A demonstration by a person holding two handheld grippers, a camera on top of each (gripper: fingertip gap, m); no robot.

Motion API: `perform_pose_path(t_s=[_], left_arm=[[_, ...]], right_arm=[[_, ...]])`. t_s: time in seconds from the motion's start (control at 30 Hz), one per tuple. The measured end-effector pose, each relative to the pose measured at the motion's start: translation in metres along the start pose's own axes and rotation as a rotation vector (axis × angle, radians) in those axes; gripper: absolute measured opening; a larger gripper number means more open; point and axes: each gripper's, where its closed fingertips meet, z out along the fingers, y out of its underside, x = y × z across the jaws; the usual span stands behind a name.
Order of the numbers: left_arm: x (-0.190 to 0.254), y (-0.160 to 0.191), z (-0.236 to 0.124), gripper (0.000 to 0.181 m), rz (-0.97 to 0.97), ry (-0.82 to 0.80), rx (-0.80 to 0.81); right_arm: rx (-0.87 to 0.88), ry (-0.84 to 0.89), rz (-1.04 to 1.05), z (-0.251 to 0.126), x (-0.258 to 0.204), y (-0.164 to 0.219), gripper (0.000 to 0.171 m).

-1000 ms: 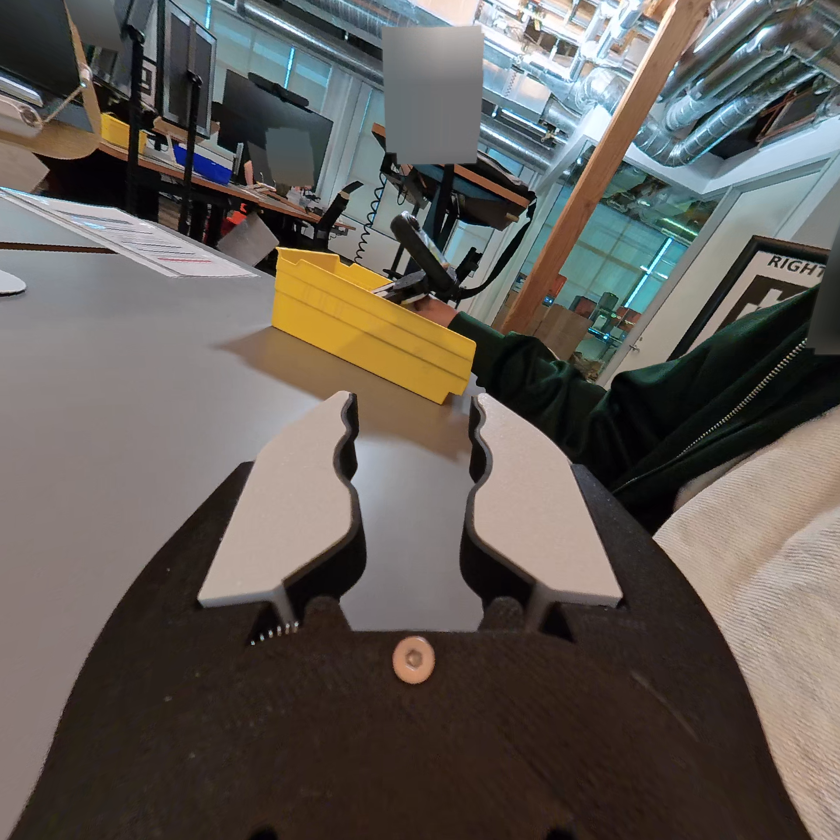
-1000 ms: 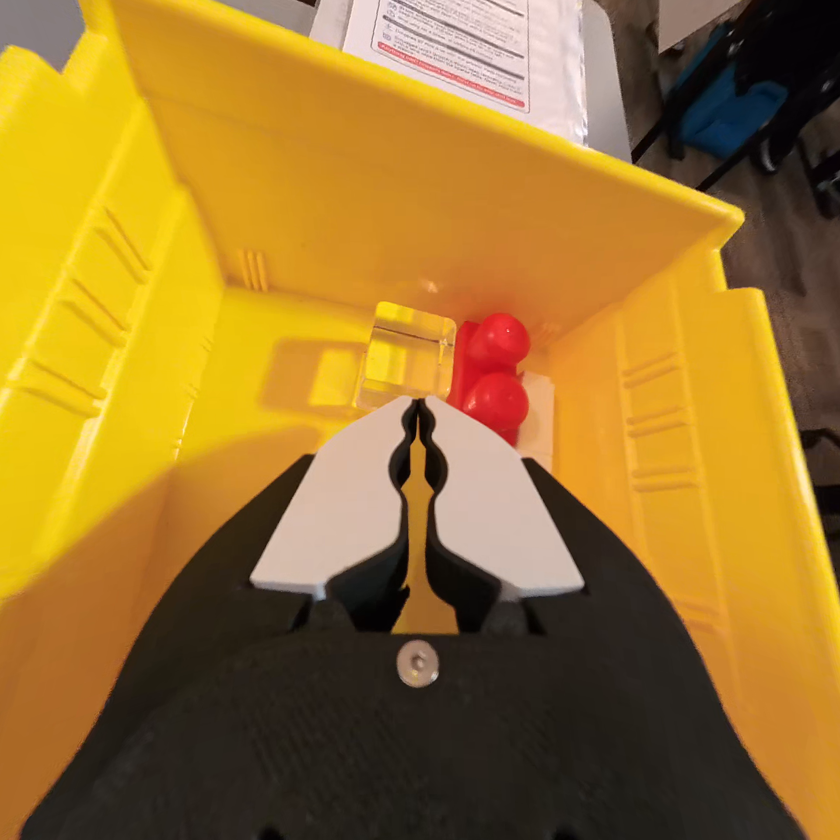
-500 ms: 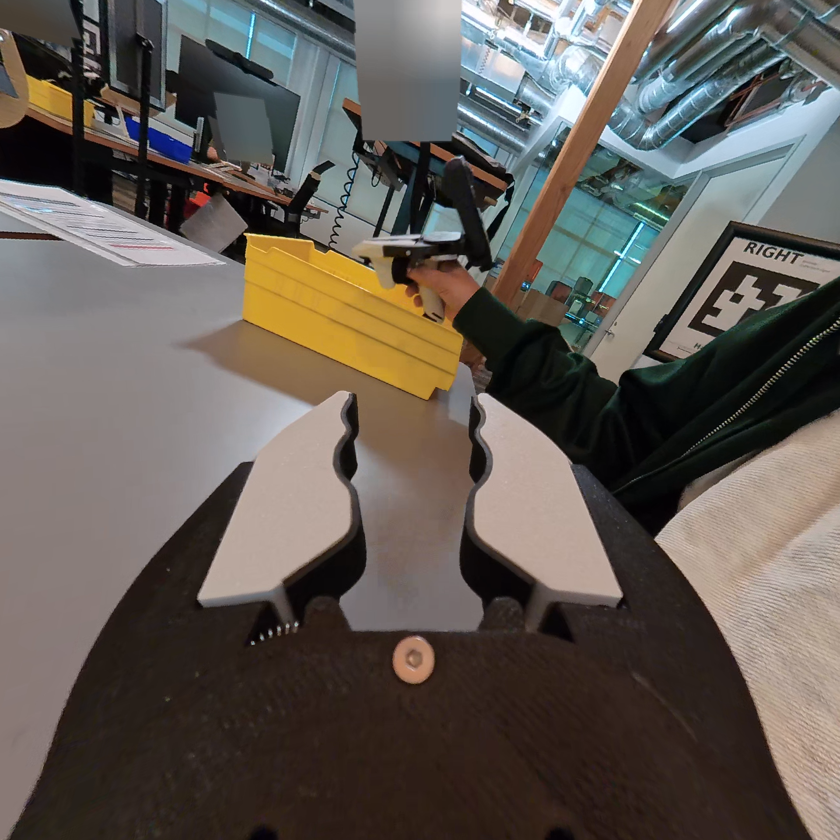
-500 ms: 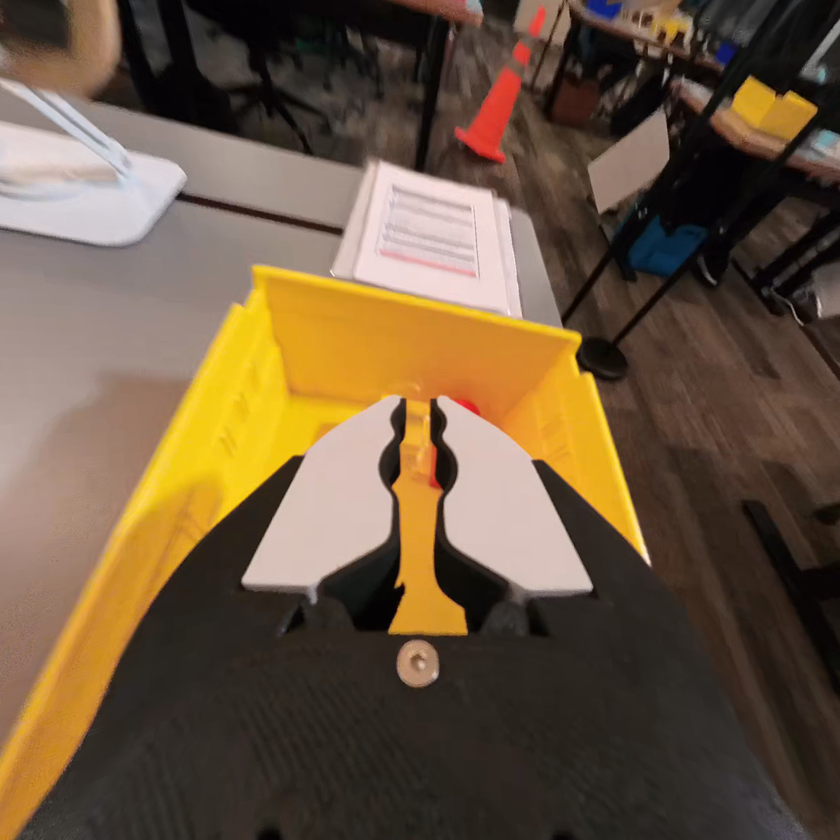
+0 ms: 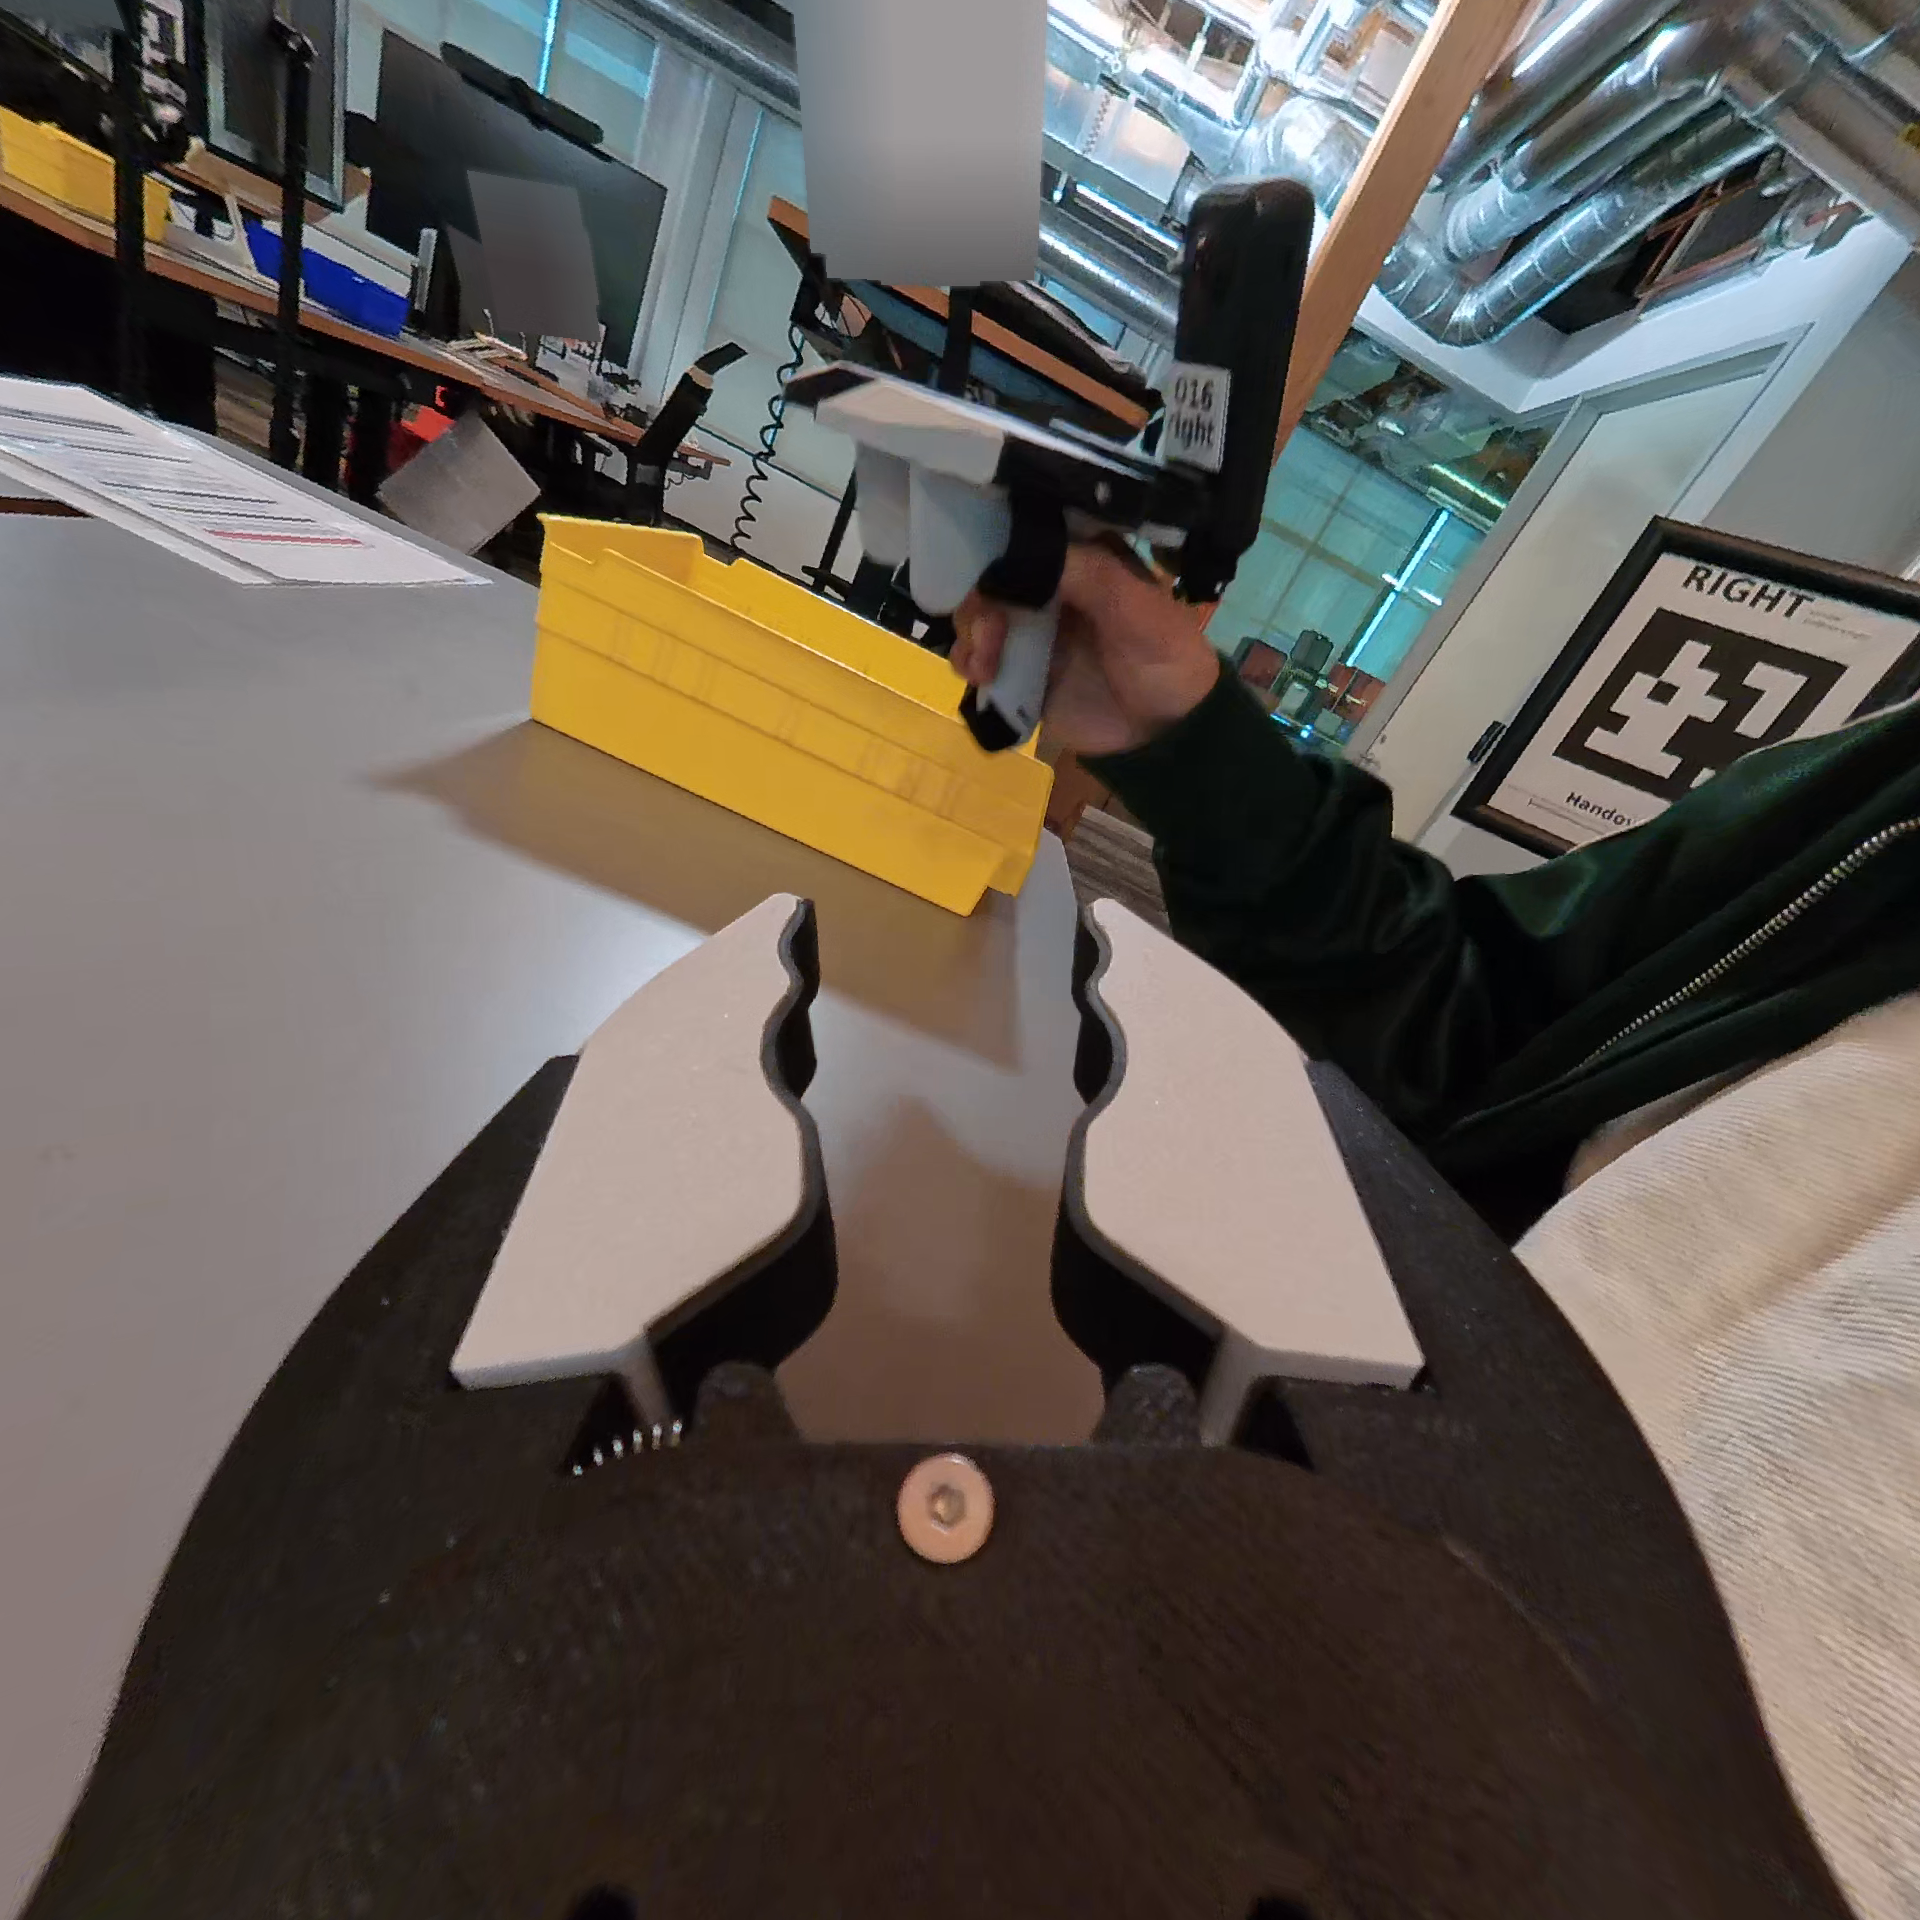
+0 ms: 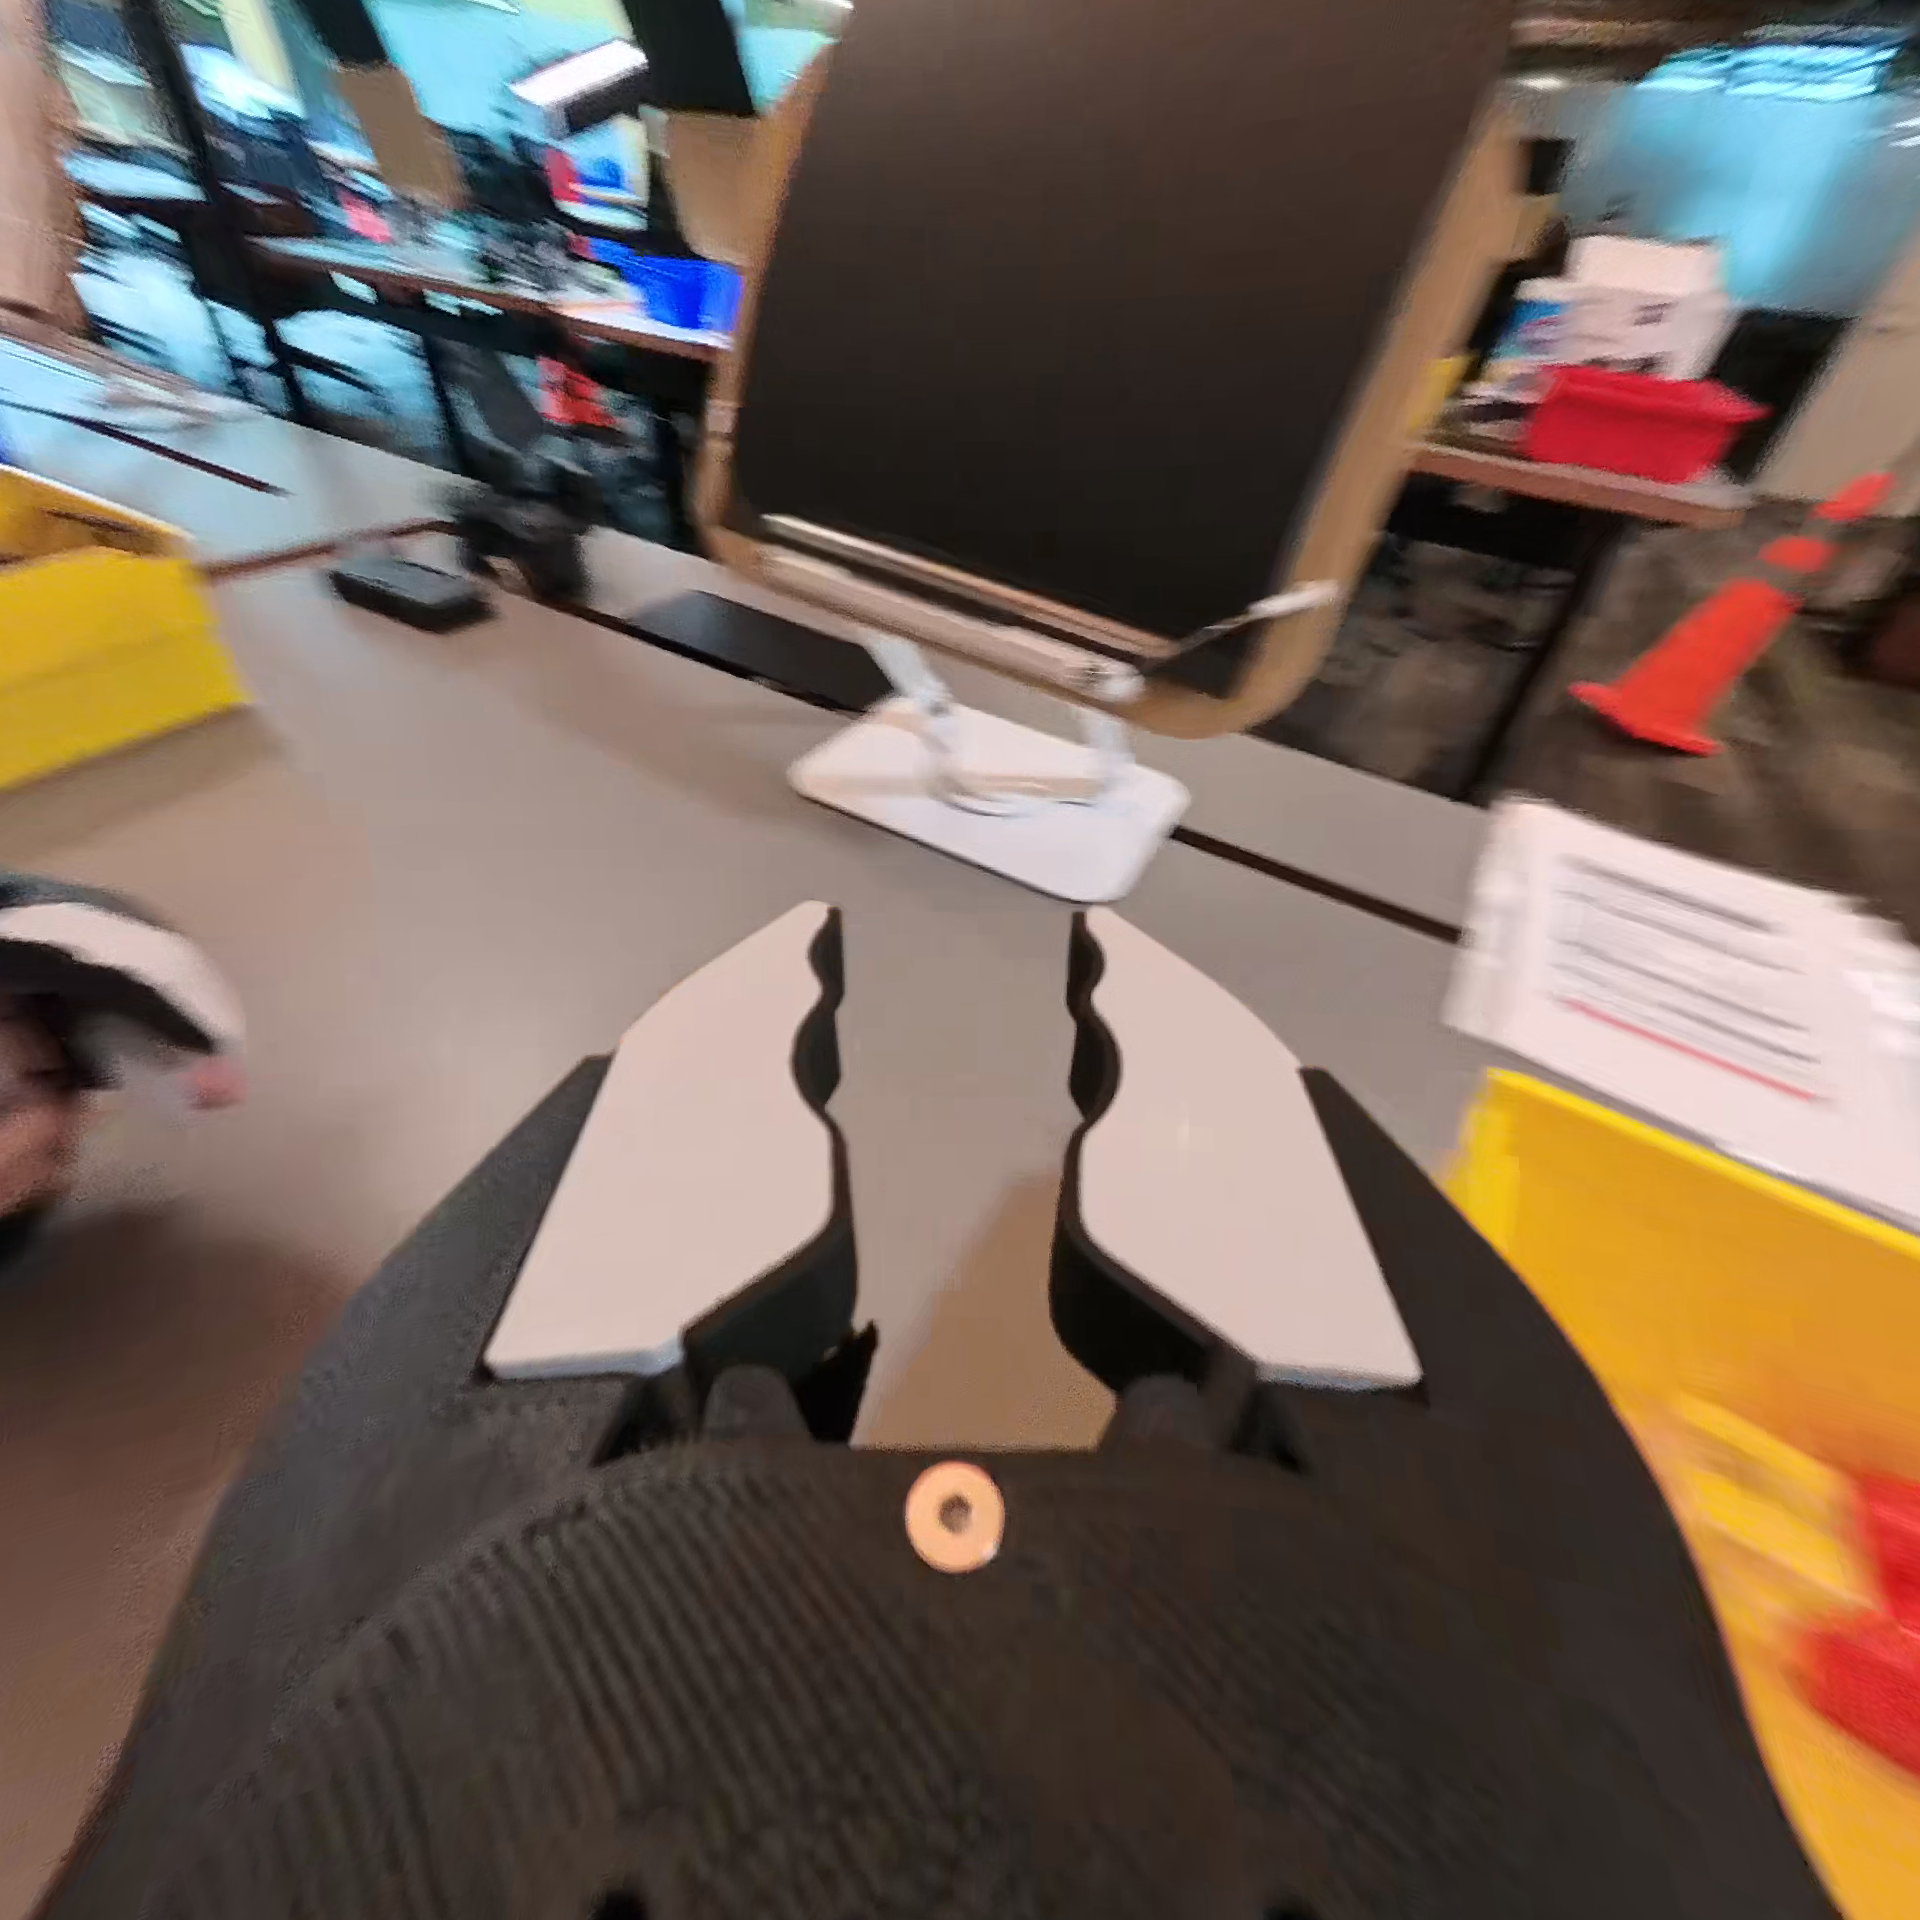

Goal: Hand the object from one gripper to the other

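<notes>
My left gripper [image 5: 945, 914] is open and empty, low over the grey table [image 5: 260, 883]. My right gripper [image 6: 951, 925] is open and empty too, with only table between its fingers. In the left wrist view the right gripper [image 5: 831, 400] is held by a hand above the yellow bin [image 5: 779, 717], level and pointing left. In the blurred right wrist view the yellow bin [image 6: 1662, 1309] is at the lower right with a red object [image 6: 1870, 1662] inside. The left gripper [image 6: 104, 966] shows at the left edge.
A dark tablet [image 6: 1091, 312] on a white stand [image 6: 997, 810] stands on the table ahead of the right gripper. A printed sheet [image 6: 1683, 987] lies beyond the bin. A second yellow bin [image 6: 94, 665] is at the far left. A green sleeve [image 5: 1403, 935] crosses right of the left gripper. Spacing between my two grippers at the tips: around 20 cm.
The right gripper has risen out of the yellow bin, swung up and to the left, and gone from shut to open, holding nothing. The left gripper has stayed open and nearly still.
</notes>
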Motion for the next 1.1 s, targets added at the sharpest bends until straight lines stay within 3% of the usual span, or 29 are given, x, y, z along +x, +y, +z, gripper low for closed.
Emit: perform_pose_path(t_s=[0.1, 0.27, 0.43, 0.57, 0.7, 0.83, 0.93, 1.07, 1.1], left_arm=[[-0.005, -0.004, -0.004, 0.046, -0.012, -0.026, 0.016], [-0.020, -0.016, -0.018, 0.040, 0.000, -0.119, 0.069], [-0.034, -0.033, -0.037, 0.034, -0.013, -0.205, 0.140], [-0.035, -0.060, -0.065, 0.030, 0.060, -0.298, 0.140], [-0.034, -0.110, -0.130, 0.023, 0.171, -0.515, 0.134], [-0.028, -0.155, -0.235, 0.024, 0.170, -0.834, 0.107], [-0.014, -0.159, -0.308, 0.034, 0.121, -0.989, 0.055], [0.001, -0.145, -0.393, 0.029, 0.185, -1.265, -0.098], [0.004, -0.136, -0.402, 0.027, 0.161, -1.271, -0.149]], right_arm=[[-0.029, -0.153, 0.022, 0.031, -0.056, 0.032, 0.050], [-0.182, -0.290, -0.105, 0.057, -0.115, 0.095, 0.046], [-0.195, -0.216, -0.418, 0.061, -0.110, 0.106, 0.041], [-0.226, -0.195, -0.452, 0.061, -0.099, 0.115, 0.041], [-0.207, -0.197, -0.394, 0.060, -0.094, 0.113, 0.040], [-0.214, -0.196, -0.386, 0.061, -0.092, 0.115, 0.039], [-0.220, -0.199, -0.402, 0.062, -0.095, 0.117, 0.038], [-0.225, -0.208, -0.435, 0.063, -0.103, 0.117, 0.038], [-0.225, -0.210, -0.440, 0.063, -0.105, 0.117, 0.038]])
